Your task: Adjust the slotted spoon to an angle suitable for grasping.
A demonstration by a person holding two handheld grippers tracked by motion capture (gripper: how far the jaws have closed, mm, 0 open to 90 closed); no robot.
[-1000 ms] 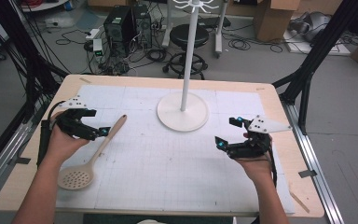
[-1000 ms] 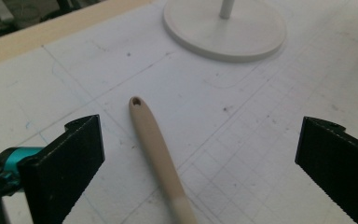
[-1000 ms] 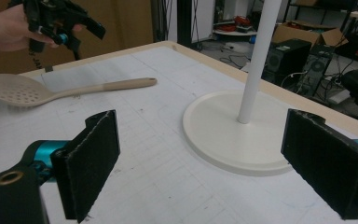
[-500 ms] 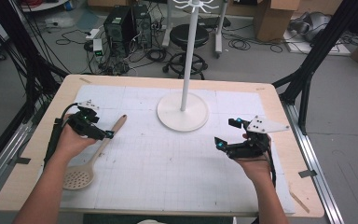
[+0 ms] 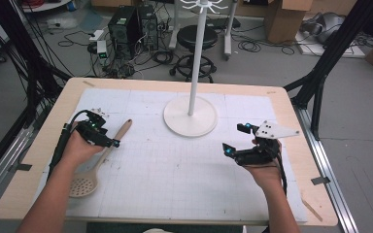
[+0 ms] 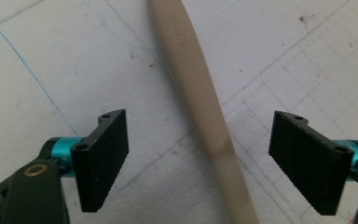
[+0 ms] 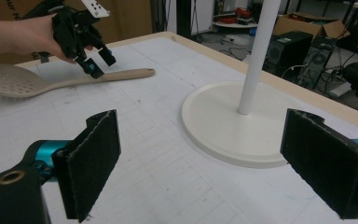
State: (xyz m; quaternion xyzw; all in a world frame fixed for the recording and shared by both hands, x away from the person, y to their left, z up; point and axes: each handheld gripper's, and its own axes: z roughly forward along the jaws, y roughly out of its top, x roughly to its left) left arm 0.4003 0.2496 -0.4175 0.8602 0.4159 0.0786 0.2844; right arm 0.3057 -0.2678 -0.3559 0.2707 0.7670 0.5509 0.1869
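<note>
Left claw (image 6: 198, 154), closing but still wide, straddles the spoon handle (image 6: 200, 93) untouched; right claw (image 7: 214, 163) wide over open mat (image 5: 175, 174).

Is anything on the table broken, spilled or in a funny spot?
Nothing stands out. The slotted spoon lies flat and whole on the white mat, its handle between the left gripper's open jaws, untouched. The white stand is upright. The mat has only small smudges.
</note>
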